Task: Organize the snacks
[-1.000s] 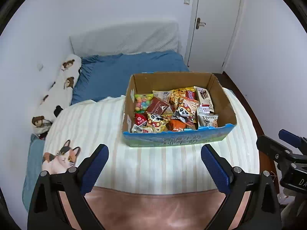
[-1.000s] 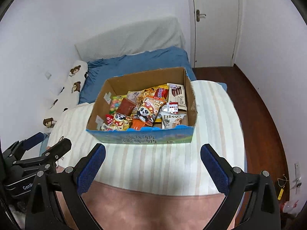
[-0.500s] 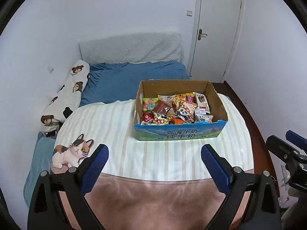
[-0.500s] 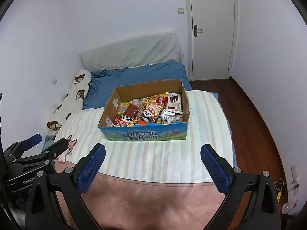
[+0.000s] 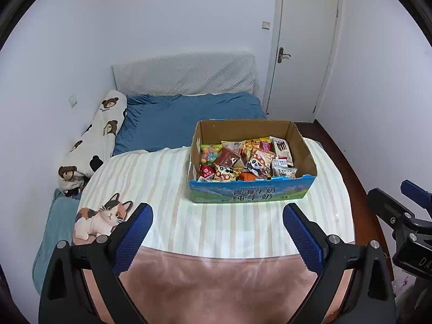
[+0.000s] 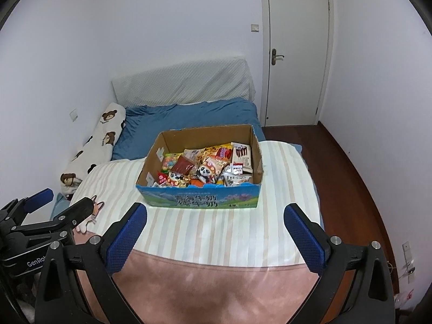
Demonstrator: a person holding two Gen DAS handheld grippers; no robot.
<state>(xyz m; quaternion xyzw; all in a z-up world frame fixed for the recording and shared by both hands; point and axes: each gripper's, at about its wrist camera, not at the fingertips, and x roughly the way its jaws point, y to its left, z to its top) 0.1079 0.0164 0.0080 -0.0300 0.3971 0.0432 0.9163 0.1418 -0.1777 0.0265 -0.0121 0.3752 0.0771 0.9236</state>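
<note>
A cardboard box with a blue printed front [image 5: 251,193] [image 6: 201,200] stands on the striped bed cover. It holds several snack packets [image 5: 244,162] [image 6: 205,166], among them a panda packet [image 5: 256,164] and a white chocolate-stick box [image 5: 282,147]. My left gripper [image 5: 217,216] is open and empty, well short of the box. My right gripper [image 6: 216,217] is open and empty, also short of the box. The right gripper also shows at the right edge of the left wrist view [image 5: 405,210], and the left gripper at the left edge of the right wrist view [image 6: 40,216].
The box sits on a bed with a striped cover [image 5: 162,183], a pink blanket [image 5: 216,283] nearest me and blue bedding [image 5: 189,118] behind. A bear-print pillow [image 5: 100,132] lies along the left wall. A white door [image 5: 302,48] and wooden floor [image 6: 345,162] are at right.
Both grippers have pulled back and up from the box. The box looks smaller and farther away, and more of the room shows. Both stay open.
</note>
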